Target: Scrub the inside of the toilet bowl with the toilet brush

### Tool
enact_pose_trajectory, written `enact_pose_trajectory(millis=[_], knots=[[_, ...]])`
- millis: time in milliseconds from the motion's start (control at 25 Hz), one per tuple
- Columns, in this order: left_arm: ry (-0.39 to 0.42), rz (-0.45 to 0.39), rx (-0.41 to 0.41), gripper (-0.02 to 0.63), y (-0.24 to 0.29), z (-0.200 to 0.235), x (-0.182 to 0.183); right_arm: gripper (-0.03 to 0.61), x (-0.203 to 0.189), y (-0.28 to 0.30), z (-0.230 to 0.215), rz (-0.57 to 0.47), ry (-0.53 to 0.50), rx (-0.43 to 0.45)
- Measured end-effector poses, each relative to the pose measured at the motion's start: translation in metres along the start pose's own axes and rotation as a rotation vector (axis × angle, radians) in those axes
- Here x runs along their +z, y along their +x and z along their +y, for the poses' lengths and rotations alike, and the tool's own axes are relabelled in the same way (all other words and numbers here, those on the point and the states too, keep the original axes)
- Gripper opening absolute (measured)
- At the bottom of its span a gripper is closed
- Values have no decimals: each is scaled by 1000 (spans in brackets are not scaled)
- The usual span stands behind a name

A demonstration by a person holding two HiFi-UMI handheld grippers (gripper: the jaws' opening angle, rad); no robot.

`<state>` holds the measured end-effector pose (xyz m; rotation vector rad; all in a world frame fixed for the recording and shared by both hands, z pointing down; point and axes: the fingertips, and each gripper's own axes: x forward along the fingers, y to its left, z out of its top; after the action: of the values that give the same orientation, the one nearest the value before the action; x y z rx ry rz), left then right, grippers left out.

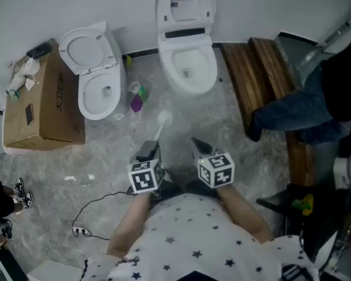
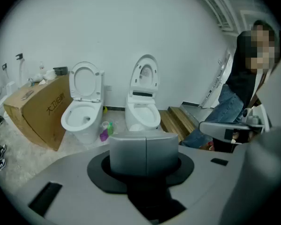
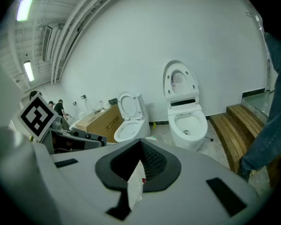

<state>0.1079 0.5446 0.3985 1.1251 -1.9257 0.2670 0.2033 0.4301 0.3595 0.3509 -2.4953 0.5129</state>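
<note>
Two white toilets stand open against the far wall; the right toilet (image 1: 187, 78) (image 2: 143, 115) (image 3: 189, 123) is straight ahead of me. A toilet brush (image 1: 162, 123) with a white head sticks out forward from my left gripper (image 1: 150, 148) (image 2: 145, 146), which is shut on its handle; the brush head (image 2: 136, 127) peeks just above the closed pads. The brush hangs over the floor, short of the bowl. My right gripper (image 1: 199, 144) (image 3: 139, 165) is held beside it, shut with nothing in it.
The left toilet (image 1: 99, 92) (image 2: 82, 117) stands next to a cardboard box (image 1: 47, 107). Purple and green bottles (image 1: 137, 103) sit on the floor between the toilets. A wooden step (image 1: 260, 75) and a seated person's legs (image 1: 292, 113) lie to the right. A cable (image 1: 93, 206) trails left.
</note>
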Motion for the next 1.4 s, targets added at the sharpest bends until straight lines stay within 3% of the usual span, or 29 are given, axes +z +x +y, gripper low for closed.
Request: enact_pose_trajectory(millis=[240, 560, 1400], knots=[[-1, 9, -5, 153, -9, -34, -15, 5, -14, -34, 6, 13, -59, 29], [4, 14, 6, 153, -14, -38, -19, 5, -9, -45, -1, -23, -47, 24], [90, 48, -48, 153, -8, 27, 10, 6, -2, 3, 38, -52, 65, -6]])
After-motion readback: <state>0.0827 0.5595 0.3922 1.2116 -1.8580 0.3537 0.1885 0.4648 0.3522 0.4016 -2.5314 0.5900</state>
